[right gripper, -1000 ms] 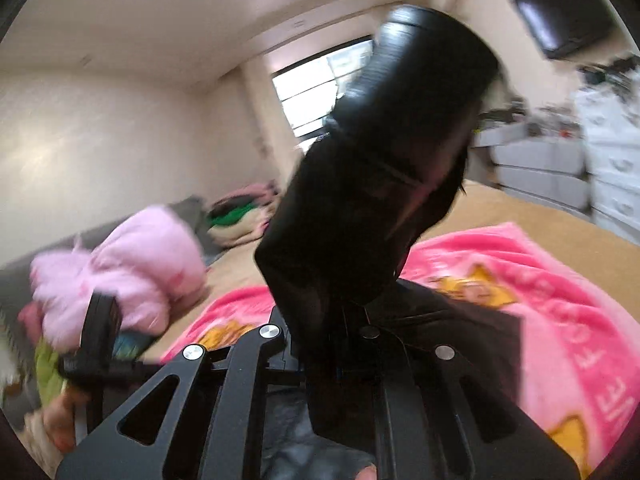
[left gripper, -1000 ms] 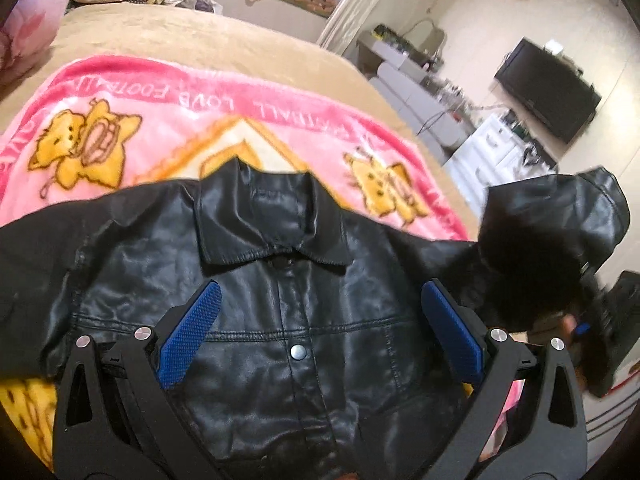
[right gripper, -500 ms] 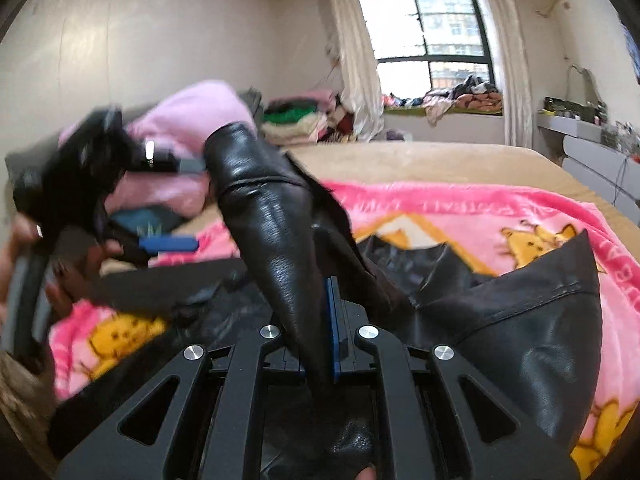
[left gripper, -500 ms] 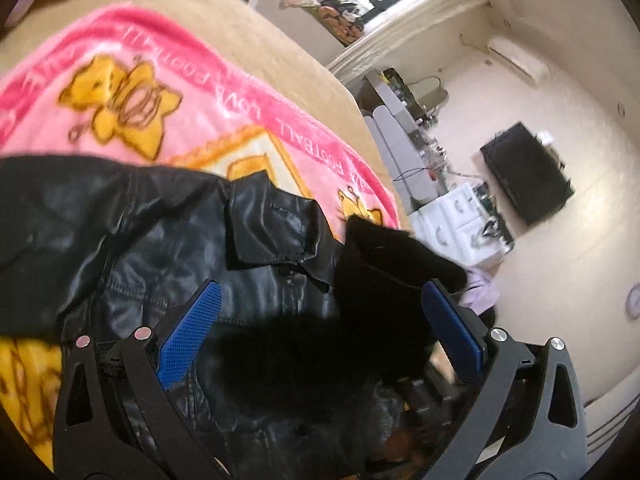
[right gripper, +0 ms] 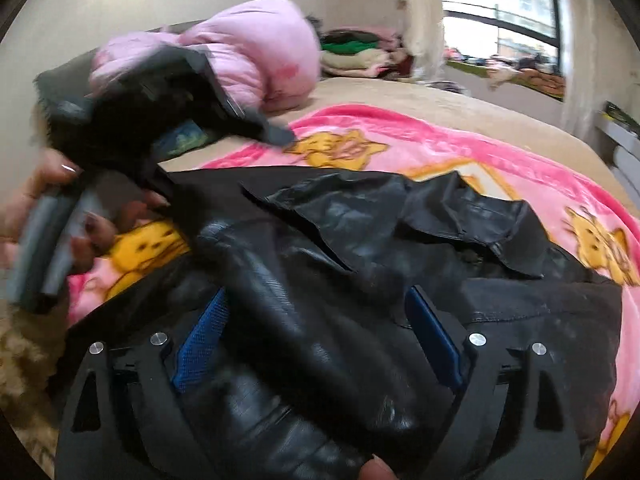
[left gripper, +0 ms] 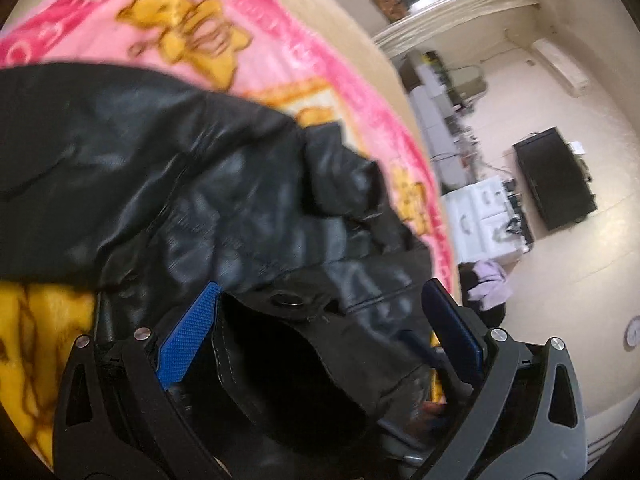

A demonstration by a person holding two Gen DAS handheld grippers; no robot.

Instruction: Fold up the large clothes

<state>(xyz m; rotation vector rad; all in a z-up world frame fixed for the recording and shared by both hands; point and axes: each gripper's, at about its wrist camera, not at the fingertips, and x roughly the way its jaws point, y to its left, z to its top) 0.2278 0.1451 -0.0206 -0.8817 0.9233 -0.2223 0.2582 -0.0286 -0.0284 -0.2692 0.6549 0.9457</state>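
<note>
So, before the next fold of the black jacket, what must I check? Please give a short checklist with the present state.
1. Right gripper free of the sleeve: ok, jaws opening, pads clear of the leather.
2. Left gripper open: ok, cuff between the pads, not pinched.
3. Sleeve laid across the black jacket: ok.
4. Collar flat: not ok, rumpled.
5. Jacket lying on the pink blanket: ok.
6. Other sleeve folded in: cannot tell.

Right hand-held gripper [right gripper: 316, 344] jaws opening, left hand-held gripper [left gripper: 320, 332] spread wide
</note>
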